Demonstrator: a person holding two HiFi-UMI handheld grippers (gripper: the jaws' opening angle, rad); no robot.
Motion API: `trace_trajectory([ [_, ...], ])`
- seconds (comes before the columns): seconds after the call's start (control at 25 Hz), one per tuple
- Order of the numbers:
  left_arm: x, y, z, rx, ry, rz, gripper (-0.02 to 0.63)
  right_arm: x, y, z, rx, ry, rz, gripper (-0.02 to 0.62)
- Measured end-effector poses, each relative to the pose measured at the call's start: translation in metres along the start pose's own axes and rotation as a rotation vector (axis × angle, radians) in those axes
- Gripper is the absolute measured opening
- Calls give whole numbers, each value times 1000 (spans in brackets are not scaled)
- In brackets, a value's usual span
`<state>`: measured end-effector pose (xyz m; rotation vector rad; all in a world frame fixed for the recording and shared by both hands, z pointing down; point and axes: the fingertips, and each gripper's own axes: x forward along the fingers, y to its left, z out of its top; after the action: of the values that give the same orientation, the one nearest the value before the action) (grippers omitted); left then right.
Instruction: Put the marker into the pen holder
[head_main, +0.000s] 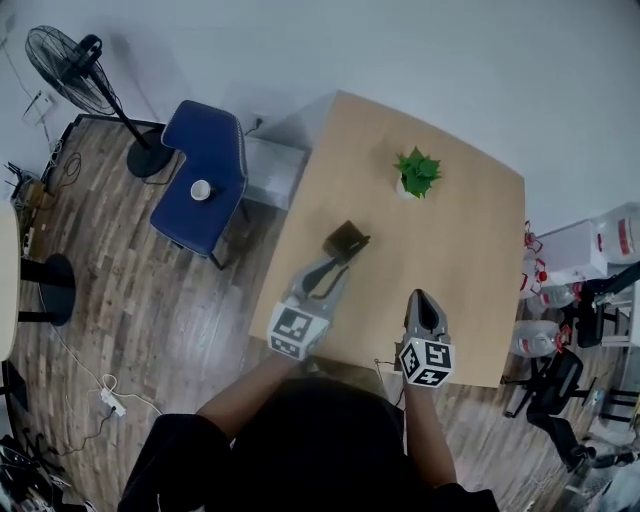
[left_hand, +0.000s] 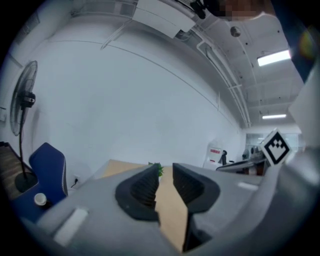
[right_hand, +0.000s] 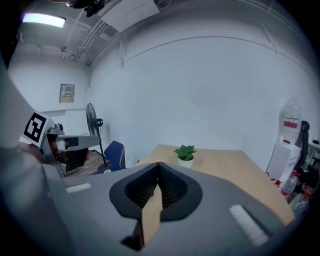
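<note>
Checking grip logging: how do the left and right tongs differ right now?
The left tongs stand apart with a clear gap, while the right tongs meet at the tips. In the head view, the left tongs end beside the holder, while the right tongs hang over bare table. Both are empty.

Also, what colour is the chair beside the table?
Dark blue chair, clearest in the head view.

Pen holder contents too dark, small to tell. Water jug cut by right edge.
</note>
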<state>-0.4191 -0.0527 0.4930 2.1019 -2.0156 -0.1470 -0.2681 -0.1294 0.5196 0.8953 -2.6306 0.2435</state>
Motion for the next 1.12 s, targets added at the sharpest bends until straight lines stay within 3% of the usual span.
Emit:
trace_trajectory([
  [0.2, -35, -6, 25, -28, -34, 10, 5, -32, 12, 23, -31, -76, -10, 0],
  [0.64, -78, -9, 38, 59, -13, 96, 3, -85, 7, 25, -22, -147, -41, 2],
  [0.88, -82, -23, 40, 64, -23, 78, 3, -99, 2, 24, -12, -159, -56, 0],
  [1.12, -88, -40, 37, 74, -32, 77, 3, -108, 10, 18, -33, -151, -11, 0],
])
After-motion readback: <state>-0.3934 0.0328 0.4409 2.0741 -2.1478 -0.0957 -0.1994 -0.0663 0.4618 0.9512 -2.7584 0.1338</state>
